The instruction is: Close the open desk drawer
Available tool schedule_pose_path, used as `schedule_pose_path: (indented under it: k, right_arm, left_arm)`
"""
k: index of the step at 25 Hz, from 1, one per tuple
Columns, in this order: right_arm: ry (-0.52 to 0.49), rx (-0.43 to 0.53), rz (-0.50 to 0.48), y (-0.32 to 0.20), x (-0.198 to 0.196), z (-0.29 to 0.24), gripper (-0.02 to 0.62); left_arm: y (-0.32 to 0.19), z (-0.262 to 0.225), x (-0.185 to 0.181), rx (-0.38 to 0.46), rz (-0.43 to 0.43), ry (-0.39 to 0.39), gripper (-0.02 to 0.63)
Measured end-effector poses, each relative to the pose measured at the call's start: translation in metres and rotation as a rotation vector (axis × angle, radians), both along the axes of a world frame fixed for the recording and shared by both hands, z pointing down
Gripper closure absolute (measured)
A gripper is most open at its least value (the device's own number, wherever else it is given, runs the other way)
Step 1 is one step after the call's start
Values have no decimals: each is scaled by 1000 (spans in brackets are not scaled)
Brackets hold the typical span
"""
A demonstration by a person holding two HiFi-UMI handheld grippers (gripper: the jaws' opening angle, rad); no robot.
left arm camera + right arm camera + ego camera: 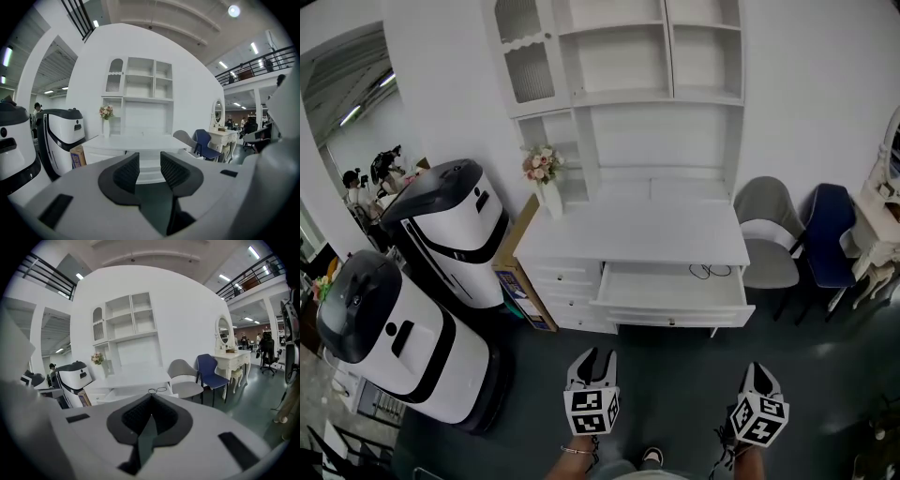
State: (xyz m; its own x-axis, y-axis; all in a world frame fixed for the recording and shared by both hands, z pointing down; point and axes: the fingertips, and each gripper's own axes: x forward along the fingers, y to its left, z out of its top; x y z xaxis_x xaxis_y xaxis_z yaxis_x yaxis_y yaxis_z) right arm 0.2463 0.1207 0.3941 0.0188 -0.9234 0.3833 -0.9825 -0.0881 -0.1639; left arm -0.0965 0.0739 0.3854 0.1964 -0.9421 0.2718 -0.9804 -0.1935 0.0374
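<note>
A white desk with a shelf hutch stands ahead. Its wide drawer is pulled out toward me, with a dark cable lying inside at the back right. My left gripper is held low, well in front of the drawer, with its jaws open and nothing between them. My right gripper hangs further right, clear of the desk, with its jaws shut and empty. The desk sits straight ahead in the left gripper view. In the right gripper view the drawer lies ahead and to the left.
Two white-and-black machines stand left of the desk, with a cardboard box between. A vase of flowers sits on the desk's left corner. A grey chair and a blue chair stand on the right.
</note>
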Motion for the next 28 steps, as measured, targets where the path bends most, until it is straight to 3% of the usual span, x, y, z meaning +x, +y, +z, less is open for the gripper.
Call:
schedule_pose_path:
  k: [13, 28]
  right_arm:
    - [-37, -50, 12, -49, 22, 29, 589]
    - [-15, -10, 54, -194, 16, 2, 589]
  left_arm:
    - [-62, 9, 22, -18, 3, -18, 457]
    - [-217, -8, 17, 13, 53, -7, 457]
